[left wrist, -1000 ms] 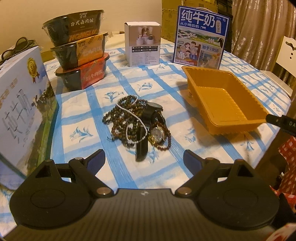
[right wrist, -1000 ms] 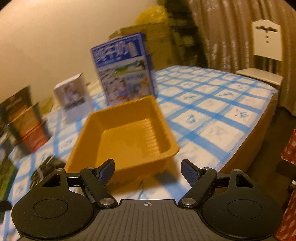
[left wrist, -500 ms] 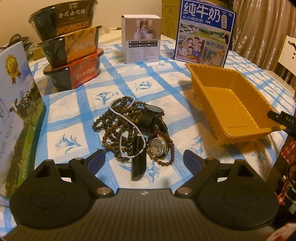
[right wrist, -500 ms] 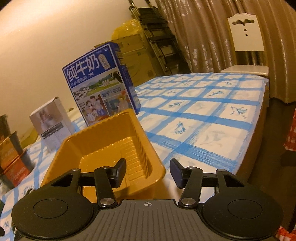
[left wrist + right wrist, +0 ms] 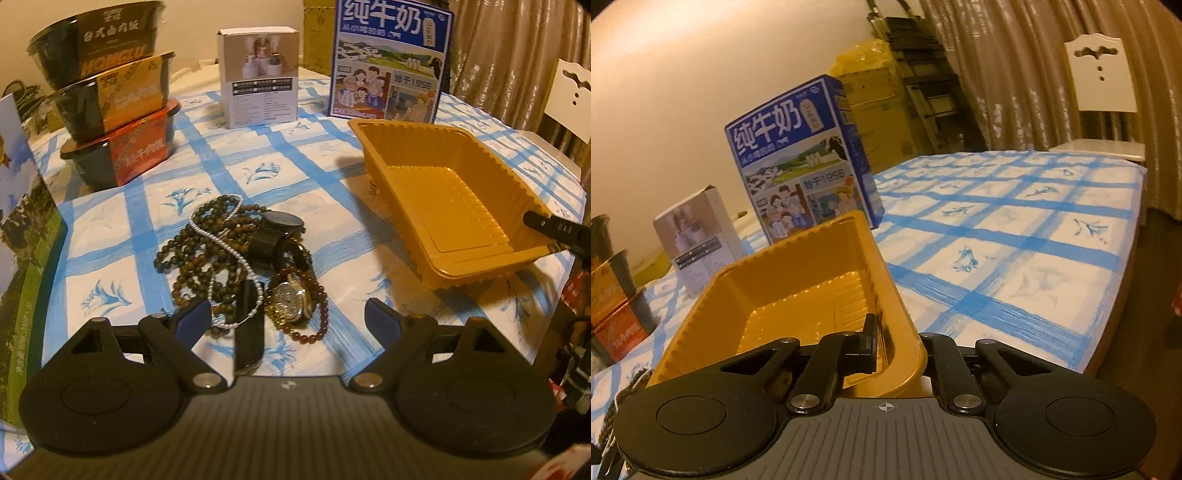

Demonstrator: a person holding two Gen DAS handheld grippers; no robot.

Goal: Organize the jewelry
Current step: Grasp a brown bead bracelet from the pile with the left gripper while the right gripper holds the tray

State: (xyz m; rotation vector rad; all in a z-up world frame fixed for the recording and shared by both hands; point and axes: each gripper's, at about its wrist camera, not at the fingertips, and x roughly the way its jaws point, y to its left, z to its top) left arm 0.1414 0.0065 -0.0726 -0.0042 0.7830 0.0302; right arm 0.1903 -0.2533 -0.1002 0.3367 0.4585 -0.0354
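Note:
A heap of jewelry (image 5: 243, 258) lies on the blue-checked tablecloth: dark bead strands, a pearl string, a black watch (image 5: 280, 225), a gold watch (image 5: 291, 299) and a red bead bracelet. My left gripper (image 5: 288, 317) is open, just in front of the heap, its fingers either side of the near end. An empty orange plastic tray (image 5: 454, 199) stands to the right. My right gripper (image 5: 897, 339) is shut on the tray's near right rim (image 5: 886, 295); one finger is inside the wall. It shows in the left wrist view (image 5: 554, 230).
Three stacked instant-noodle bowls (image 5: 114, 110) stand at the back left, a white carton (image 5: 258, 92) and a blue milk box (image 5: 388, 62) at the back. Another milk box (image 5: 18, 221) stands close on the left. A white chair (image 5: 1100, 92) stands past the table's far end.
My left gripper has moved forward to the jewelry heap and stays open. My right gripper has come up to the tray's corner and shut on its rim.

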